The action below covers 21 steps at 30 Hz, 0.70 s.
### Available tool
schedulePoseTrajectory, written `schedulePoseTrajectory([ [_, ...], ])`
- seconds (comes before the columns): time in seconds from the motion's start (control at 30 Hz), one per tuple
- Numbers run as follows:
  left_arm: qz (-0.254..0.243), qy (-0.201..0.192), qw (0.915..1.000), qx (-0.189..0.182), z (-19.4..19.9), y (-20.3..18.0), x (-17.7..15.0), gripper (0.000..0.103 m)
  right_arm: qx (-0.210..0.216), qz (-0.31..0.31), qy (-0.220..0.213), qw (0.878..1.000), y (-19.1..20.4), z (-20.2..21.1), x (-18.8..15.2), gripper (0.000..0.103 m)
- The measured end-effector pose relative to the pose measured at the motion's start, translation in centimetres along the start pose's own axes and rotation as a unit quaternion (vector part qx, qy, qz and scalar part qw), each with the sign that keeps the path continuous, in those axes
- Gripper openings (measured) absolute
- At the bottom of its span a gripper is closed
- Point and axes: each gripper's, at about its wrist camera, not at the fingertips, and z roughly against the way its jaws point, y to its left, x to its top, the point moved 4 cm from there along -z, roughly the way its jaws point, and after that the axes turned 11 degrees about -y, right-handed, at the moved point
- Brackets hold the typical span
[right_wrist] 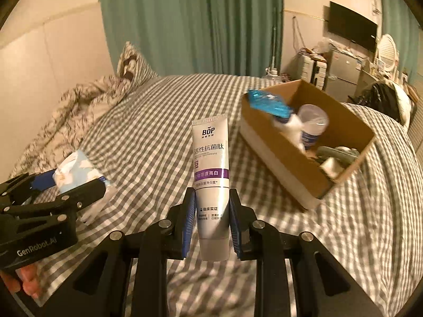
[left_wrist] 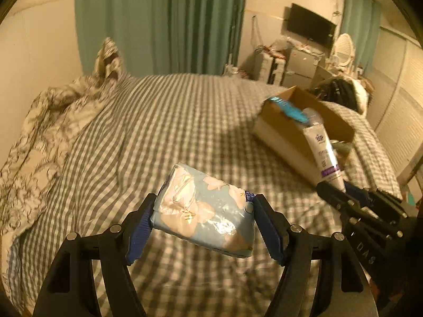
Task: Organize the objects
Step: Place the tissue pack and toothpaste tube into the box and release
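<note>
— Left gripper [left_wrist: 203, 220] clamped what?
— Tissue pack [left_wrist: 205, 208], held above the bed [left_wrist: 158, 121].
— And the right gripper [right_wrist: 212, 220]?
— It pinched a toothpaste tube [right_wrist: 210, 174] upright — the box [right_wrist: 343, 177] sat near, to its right, holding a cup [right_wrist: 313, 124].

Bed [right_wrist: 164, 137] covered in a grey-and-white checked sheet. Crumpled leaf-print duvet [right_wrist: 79, 105] bunched along the left edge, with a checked pillow [right_wrist: 132, 63] propped at the far left corner against the wall. Open cardboard box [right_wrist: 280, 155] sits directly on the sheet toward the right edge, angled to the bed's sides; it also shows in the left wrist view [left_wrist: 285, 142]. Dark bundle of clothing or bag [right_wrist: 383, 97] lies at the far right corner, beyond the box; can't tell what it is.
</note>
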Motion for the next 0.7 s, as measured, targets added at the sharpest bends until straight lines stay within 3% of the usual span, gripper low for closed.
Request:
schedulePoseTrajectory([
  [0.17, -0.023, -0.019, 0.9993, -0.023, 0.6, -3.4, 2.4, 0.074, -0.019, -0.019, -0.026, 0.999, -2.7, 2.6, 1.4, 0.024],
  [0.4, -0.067, -0.038, 0.9952, -0.06, -0.9, -9.7, 6.2, 0.074, -0.058, -0.044, -0.061, 0.995, -9.8, 5.6, 5.2, 0.024],
  [0.7, -0.108, -0.042, 0.9881, -0.101, -6.1, -17.3, 9.8, 0.074, -0.084, -0.07, -0.072, 0.991, -17.7, 4.4, 9.5, 0.024],
])
